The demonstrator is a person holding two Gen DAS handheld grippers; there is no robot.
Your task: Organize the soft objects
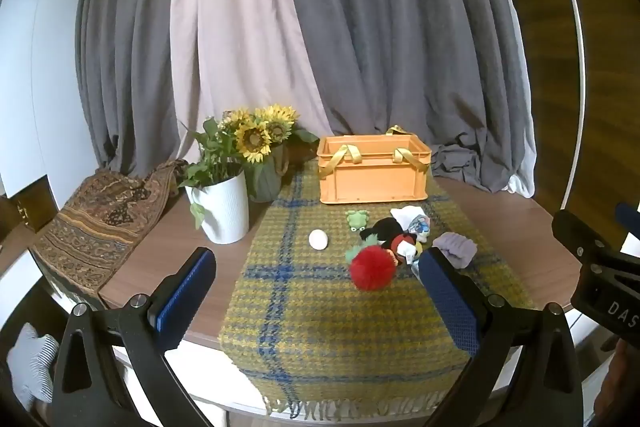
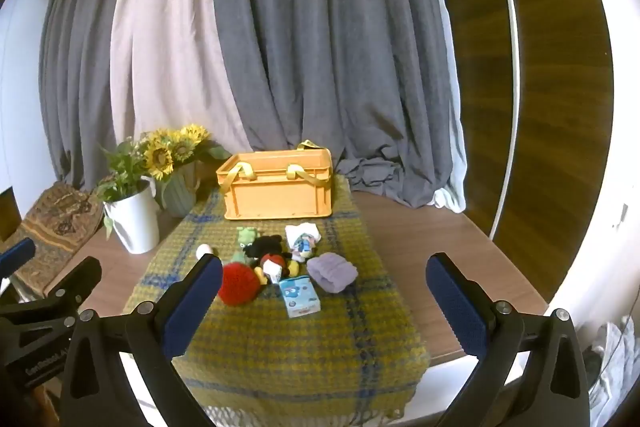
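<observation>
Both your grippers are wide open and hold nothing. The left gripper (image 1: 320,291) fills the bottom of its view, and the right gripper (image 2: 324,291) does the same in its own. Both sit low at the near edge of the table (image 2: 440,247), tipped a little down, so each camera can see all the toys at once.

The soft things lie in a bunch in the middle of both views, on the plaid cloth (image 1: 320,327). The red puff (image 1: 372,267) is nearest to you. Behind it, touching it, is a black and red plush (image 1: 394,233). A green frog (image 1: 357,219) sits a bit farther back, to the left. The purple cloth (image 2: 332,271) lies at the right of the bunch, and a white cloth (image 2: 304,233) is behind it. A white ball (image 1: 318,239) sits by itself to the left. A small blue box (image 2: 300,297) stands in front, near the purple cloth. It looks hard, not soft, so maybe it should stay out.

The orange box (image 1: 374,171) waits just behind the toys, open at the top, handles hanging over the rim. That looks like where the soft things go. I can't see inside it.

The flowers (image 1: 256,135) stand at the left, out of the way.

Nothing looks picked up yet. The red puff looks like the easy first grab.
</observation>
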